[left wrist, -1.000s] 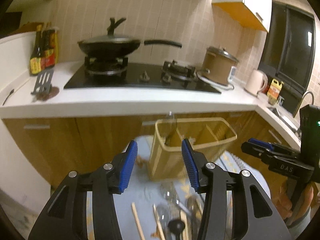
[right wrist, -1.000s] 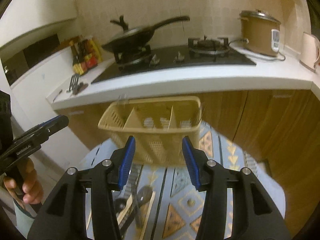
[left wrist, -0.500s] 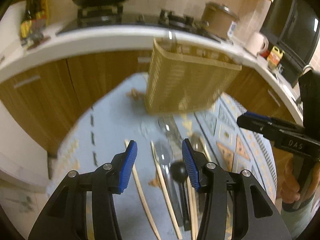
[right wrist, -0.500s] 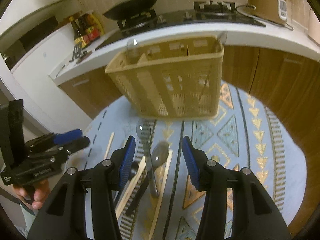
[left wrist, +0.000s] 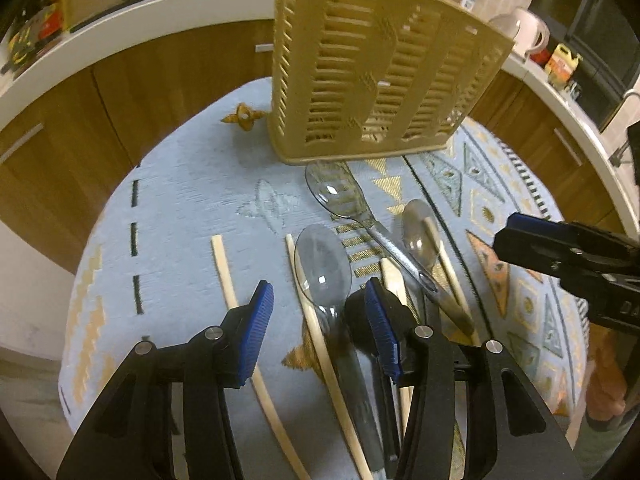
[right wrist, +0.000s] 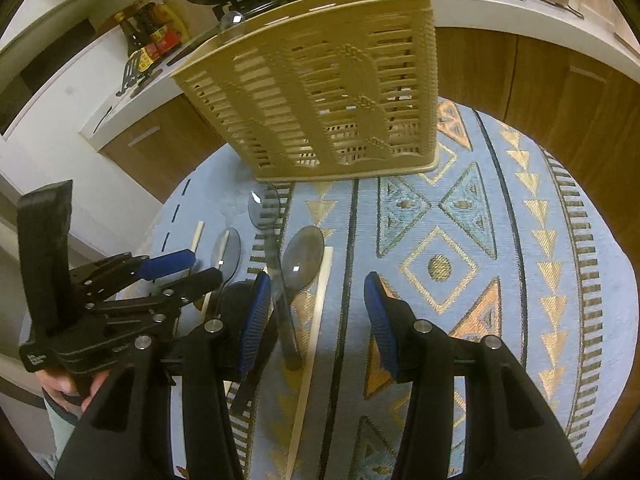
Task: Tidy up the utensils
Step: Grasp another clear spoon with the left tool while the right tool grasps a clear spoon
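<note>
A tan slotted utensil basket stands at the far side of a round table; it also shows in the right wrist view. In front of it lie several clear plastic spoons, a metal-handled spoon, a black ladle and wooden chopsticks. My left gripper is open and empty, low over a clear spoon and a chopstick. My right gripper is open and empty, over a clear spoon and a chopstick.
The table has a blue patterned cloth. Wooden cabinets and a white counter curve behind it, with a stove, sauce bottles and a kettle. The right gripper shows at the right in the left wrist view.
Both grippers have tilted down and dropped from facing the counter to hovering close over the utensils on the table. Both stayed open.
</note>
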{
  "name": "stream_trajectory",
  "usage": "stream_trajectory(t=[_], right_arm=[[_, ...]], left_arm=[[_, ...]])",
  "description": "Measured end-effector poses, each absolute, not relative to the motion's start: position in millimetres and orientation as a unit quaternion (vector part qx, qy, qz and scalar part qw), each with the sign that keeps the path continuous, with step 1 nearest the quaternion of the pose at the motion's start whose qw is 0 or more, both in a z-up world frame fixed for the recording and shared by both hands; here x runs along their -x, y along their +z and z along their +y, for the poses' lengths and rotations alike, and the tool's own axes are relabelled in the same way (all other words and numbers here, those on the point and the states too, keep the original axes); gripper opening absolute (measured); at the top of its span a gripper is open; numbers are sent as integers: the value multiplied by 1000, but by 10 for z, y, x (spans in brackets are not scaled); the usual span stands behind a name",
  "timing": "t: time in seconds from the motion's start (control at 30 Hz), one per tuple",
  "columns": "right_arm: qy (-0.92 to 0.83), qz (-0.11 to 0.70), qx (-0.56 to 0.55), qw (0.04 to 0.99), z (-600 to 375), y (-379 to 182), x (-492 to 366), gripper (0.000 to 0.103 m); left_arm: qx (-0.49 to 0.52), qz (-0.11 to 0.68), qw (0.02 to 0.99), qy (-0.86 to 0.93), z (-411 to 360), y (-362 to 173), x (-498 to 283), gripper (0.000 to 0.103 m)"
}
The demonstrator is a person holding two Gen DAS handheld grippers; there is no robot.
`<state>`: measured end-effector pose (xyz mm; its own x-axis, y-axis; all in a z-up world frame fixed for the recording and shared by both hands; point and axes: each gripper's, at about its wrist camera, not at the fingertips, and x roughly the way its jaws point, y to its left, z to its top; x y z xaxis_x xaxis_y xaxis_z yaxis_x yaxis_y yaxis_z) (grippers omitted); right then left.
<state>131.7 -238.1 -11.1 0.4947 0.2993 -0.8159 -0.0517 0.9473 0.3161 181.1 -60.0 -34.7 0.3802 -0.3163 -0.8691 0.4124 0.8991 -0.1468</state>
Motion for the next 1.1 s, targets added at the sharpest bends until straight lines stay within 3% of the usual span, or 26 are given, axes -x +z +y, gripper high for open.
stream_trajectory(t=[0.47,0.67,0.8,1.1], right_arm=[[121,509,-114,844,-2245,-70,-1687,45],[135,521,-112,836,-2131,-115,-1847,45],[146,531,-118,826,-2079,-188,-1951,45],[150,551,-109,814,-1859,-322,-2233,45]], left_arm=[[-81,530,824,-182,-933,-471,-2039,46],[-83,529,827,-168,-1006,-490,-2078,41],[-67,531,828,-164,-950,-471,-2118,31],[-31,520,839,-160,-697,-391,-2105,31]])
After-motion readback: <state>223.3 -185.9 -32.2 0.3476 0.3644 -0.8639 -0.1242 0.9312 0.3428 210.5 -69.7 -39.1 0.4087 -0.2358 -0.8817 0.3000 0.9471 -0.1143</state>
